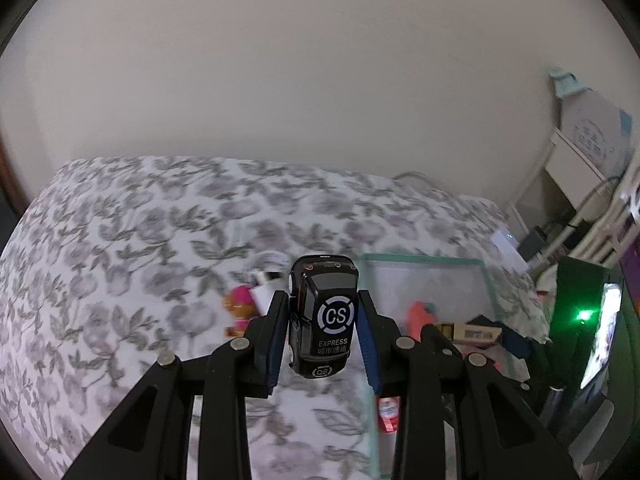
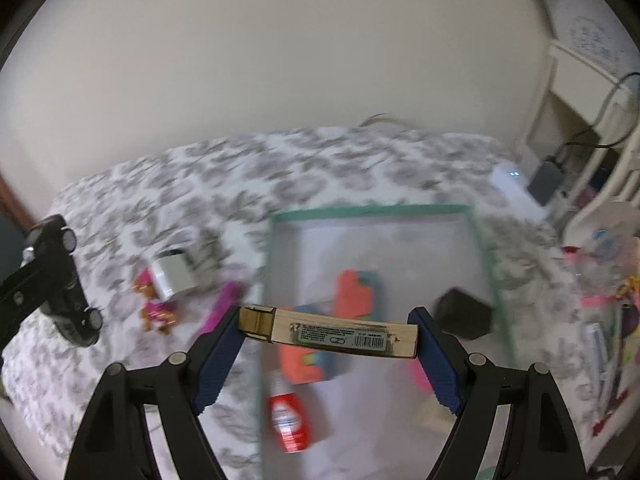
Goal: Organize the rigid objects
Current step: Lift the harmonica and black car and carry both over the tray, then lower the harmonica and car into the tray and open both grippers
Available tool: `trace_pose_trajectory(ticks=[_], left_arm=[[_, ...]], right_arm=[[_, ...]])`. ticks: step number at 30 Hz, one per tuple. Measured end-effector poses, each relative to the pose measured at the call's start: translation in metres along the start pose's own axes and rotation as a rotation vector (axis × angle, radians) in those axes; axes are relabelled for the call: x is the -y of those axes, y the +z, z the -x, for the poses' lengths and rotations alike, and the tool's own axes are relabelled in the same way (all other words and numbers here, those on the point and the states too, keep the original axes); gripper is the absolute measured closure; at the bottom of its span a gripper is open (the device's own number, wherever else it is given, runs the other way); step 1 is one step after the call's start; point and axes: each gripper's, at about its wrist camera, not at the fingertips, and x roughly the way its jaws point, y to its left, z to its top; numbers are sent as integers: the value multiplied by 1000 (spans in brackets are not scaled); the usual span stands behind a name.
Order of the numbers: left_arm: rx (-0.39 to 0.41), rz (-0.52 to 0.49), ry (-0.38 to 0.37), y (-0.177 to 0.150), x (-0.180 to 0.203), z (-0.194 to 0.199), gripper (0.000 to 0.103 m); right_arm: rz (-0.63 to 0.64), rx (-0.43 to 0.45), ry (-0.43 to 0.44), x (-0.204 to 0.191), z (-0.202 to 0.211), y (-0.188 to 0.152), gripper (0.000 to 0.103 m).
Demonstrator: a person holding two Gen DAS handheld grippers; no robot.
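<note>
Gripping a black toy car (image 1: 322, 316) by its sides, the left tool (image 1: 323, 332) holds it in the air above the floral bed (image 1: 120, 248); the right tool (image 2: 328, 334) clamps a flat cardboard box (image 2: 328, 332) end to end over the green-rimmed bin (image 2: 368, 211). Both look mid-carry: next, probably lower each into the bin, beside the blurred orange toy (image 2: 352, 288), then release

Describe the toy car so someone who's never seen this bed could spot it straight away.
Start at the floral bedspread, left of the green-rimmed bin. The left gripper holds the toy car above it, clamped by its sides. It is glossy black with a white CS circle and EXPRESS on its roof, unlike the pink toys lying on the bed.
</note>
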Motion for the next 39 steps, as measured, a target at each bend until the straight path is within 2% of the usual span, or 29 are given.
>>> trace_pose_trajectory(ticks=[6, 13, 22, 35, 39], left_arm=[[-51, -33, -47, -3, 47, -20, 68], [-139, -55, -95, -25, 80, -58, 68], [-243, -46, -90, -49, 79, -99, 68], [-280, -30, -87, -54, 74, -110, 68], [-280, -20, -83, -54, 72, -110, 63]], right_arm=[[-82, -11, -71, 50, -6, 3, 19], [-138, -89, -126, 89, -20, -6, 18], [-142, -176, -124, 90, -42, -17, 18], [-136, -204, -136, 89, -49, -22, 18], [-136, -213, -137, 89, -52, -23, 18]])
